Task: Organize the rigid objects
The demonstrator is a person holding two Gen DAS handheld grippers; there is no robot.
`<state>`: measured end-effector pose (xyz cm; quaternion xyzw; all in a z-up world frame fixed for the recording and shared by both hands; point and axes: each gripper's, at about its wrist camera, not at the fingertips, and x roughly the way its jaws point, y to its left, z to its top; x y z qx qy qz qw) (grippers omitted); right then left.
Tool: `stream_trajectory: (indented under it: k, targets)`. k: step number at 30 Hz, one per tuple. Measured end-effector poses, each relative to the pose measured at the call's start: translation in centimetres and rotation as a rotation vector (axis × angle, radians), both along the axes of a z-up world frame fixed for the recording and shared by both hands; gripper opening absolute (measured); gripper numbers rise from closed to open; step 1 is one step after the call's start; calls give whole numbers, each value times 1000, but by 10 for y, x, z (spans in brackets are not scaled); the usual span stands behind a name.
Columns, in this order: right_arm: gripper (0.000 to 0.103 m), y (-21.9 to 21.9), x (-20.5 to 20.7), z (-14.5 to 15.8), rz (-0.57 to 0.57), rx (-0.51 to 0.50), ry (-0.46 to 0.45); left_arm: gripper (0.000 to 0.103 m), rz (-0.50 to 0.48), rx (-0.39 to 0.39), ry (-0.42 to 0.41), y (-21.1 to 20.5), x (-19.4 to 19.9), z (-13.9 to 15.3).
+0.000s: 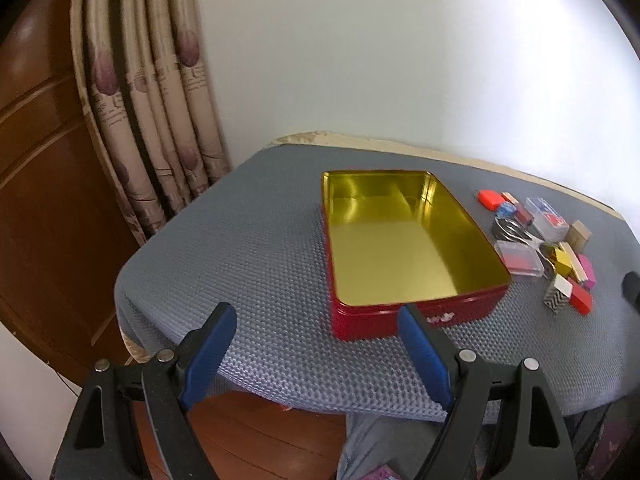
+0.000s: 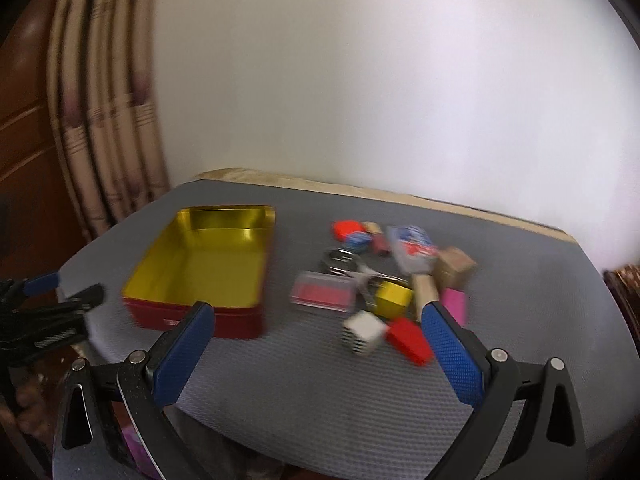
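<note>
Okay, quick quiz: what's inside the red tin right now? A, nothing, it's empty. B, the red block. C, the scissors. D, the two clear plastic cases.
A: the tin shows only its bare gold floor in both views, while the scissors, red block and clear cases all lie on the mat beside it.
</note>
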<state>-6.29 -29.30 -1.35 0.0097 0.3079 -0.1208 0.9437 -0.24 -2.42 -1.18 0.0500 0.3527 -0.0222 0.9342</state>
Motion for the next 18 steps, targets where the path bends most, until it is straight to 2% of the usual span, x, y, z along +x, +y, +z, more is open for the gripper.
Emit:
stream_trajectory:
  k: [4,10,15,18]
  targets:
    - [103,-39,-17,-5,-90,4,21,85,-50,12,48,-13,-1,-4]
    - [103,-92,-35,-19,-215,77,77,85,-115,54,56,-40,-10,-5]
    - [103,-119,-50,-12,-269,152,77,85,-175,74,81,-70,-8,-4]
    - [103,-126,-59,-5,-281,158,61,85,-229,72,104,-96,-1,-3]
